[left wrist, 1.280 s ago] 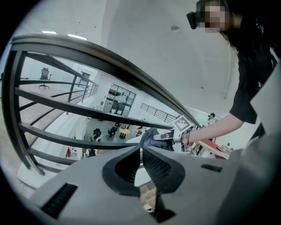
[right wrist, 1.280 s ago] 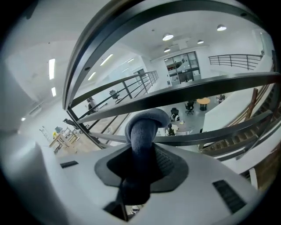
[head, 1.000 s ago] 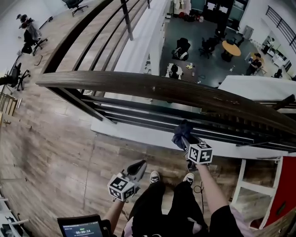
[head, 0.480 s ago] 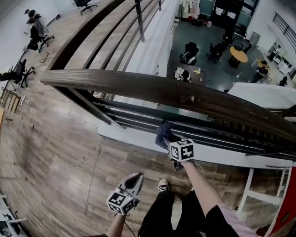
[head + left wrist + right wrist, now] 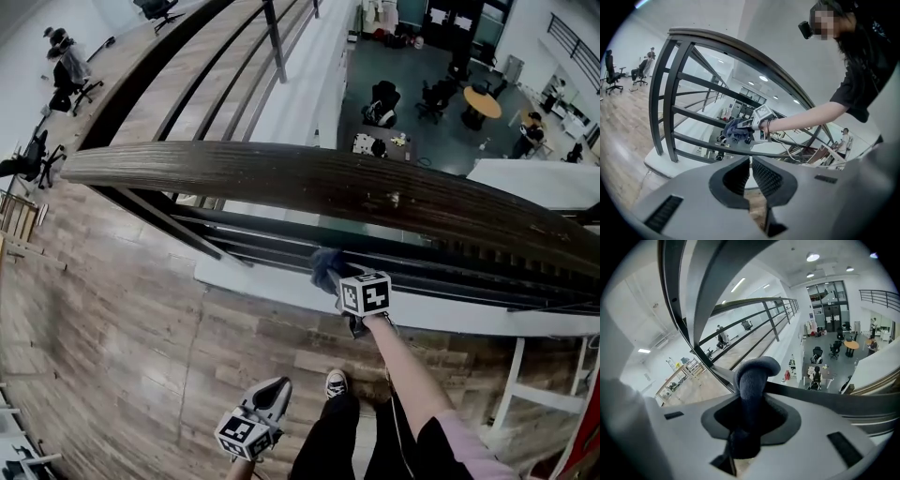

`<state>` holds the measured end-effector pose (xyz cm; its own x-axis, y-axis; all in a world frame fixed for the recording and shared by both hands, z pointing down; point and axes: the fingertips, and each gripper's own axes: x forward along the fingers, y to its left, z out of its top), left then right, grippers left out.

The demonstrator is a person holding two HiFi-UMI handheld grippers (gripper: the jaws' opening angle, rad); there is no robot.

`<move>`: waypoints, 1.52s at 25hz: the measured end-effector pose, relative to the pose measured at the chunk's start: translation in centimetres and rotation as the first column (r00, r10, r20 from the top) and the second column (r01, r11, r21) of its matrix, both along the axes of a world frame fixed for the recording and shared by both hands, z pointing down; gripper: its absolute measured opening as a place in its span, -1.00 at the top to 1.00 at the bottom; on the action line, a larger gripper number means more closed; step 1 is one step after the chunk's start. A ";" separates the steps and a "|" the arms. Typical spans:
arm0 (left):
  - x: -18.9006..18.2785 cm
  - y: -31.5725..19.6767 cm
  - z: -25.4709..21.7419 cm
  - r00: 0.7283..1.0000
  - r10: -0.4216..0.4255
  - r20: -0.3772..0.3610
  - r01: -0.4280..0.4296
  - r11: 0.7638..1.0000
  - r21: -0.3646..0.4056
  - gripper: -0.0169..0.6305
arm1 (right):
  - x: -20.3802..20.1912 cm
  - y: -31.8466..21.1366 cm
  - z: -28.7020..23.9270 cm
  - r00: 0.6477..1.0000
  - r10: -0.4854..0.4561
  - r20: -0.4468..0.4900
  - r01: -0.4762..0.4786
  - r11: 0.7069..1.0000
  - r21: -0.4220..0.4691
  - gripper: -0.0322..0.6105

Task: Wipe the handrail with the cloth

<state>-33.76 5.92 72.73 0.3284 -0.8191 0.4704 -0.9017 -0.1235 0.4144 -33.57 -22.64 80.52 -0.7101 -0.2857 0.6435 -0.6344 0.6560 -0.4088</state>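
The dark wooden handrail [image 5: 281, 178] curves across the head view above black metal bars [image 5: 253, 239]. My right gripper [image 5: 335, 279] is shut on a bunched dark blue cloth [image 5: 324, 265]. It holds the cloth below the top rail, at the level of the lower bars. In the right gripper view the cloth [image 5: 753, 376] rises between the jaws, with a bar [image 5: 825, 398] just behind it. My left gripper [image 5: 271, 392] hangs low near the person's shoes, shut and empty. From the left gripper view I see the handrail [image 5: 740, 55], the cloth [image 5: 735, 130] and the right gripper's marker cube [image 5: 762, 114].
The railing guards a drop to a lower floor with chairs, a round table [image 5: 486, 97] and people. A white ledge [image 5: 272, 286] runs under the bars. Wood plank flooring [image 5: 103, 319] spreads to the left, with office chairs [image 5: 66, 75] at the far left.
My right gripper has carried the cloth leftward along the bars under the handrail. The left gripper has sunk lower in the head view and stays shut.
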 end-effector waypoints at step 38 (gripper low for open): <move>37.6 -14.3 -1.4 0.917 0.399 -0.029 -0.398 0.917 0.015 0.93 | 58.8 -9.2 1.4 0.880 0.463 -0.105 -0.465 0.885 0.005 0.58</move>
